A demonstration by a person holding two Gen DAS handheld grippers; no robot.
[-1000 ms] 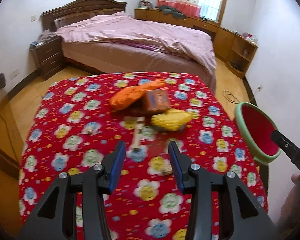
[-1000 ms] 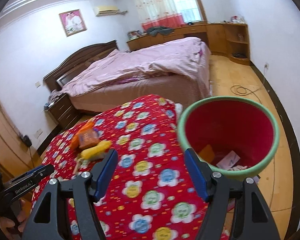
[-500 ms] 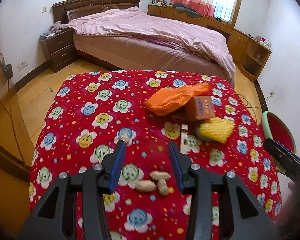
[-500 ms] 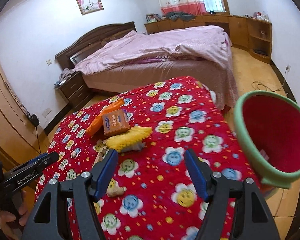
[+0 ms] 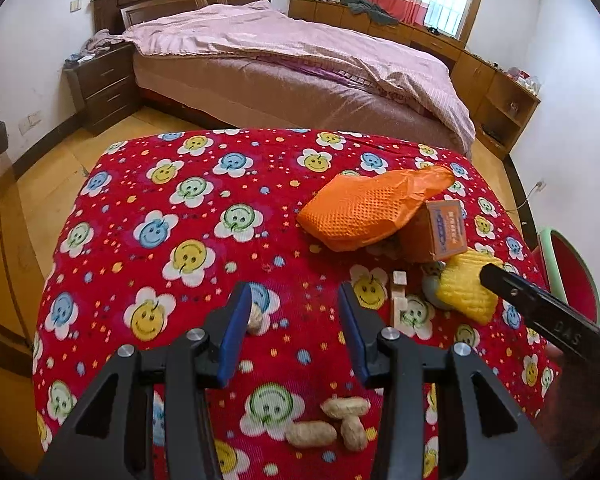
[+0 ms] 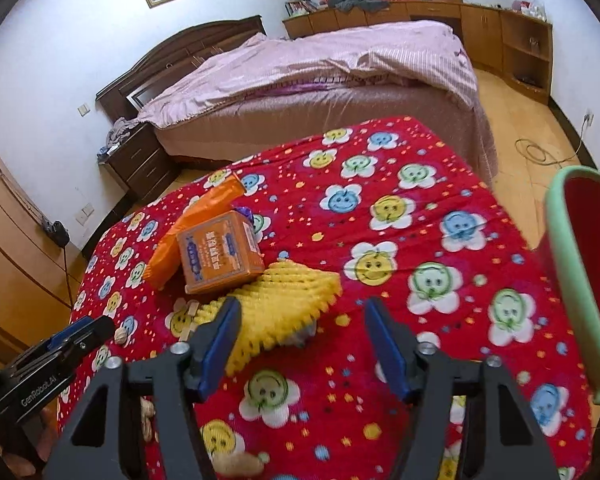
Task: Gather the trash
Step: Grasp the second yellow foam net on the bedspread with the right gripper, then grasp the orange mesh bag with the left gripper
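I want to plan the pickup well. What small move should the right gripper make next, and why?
Probably ease the right gripper forward and down over the yellow foam net. Its jaws are closing, yet they press on nothing: the net lies just ahead, partly between the fingertips, on the red flowered cloth, and the red bin waits alongside.

Both wrist cameras look steeply down, close over the bench [image 5: 148, 200]; both views share the orange box [image 5: 440, 236] [image 6: 216, 252] and bed [image 5: 300, 68].

Yellow foam net [image 6: 288, 304] beside orange box [image 6: 220, 254]
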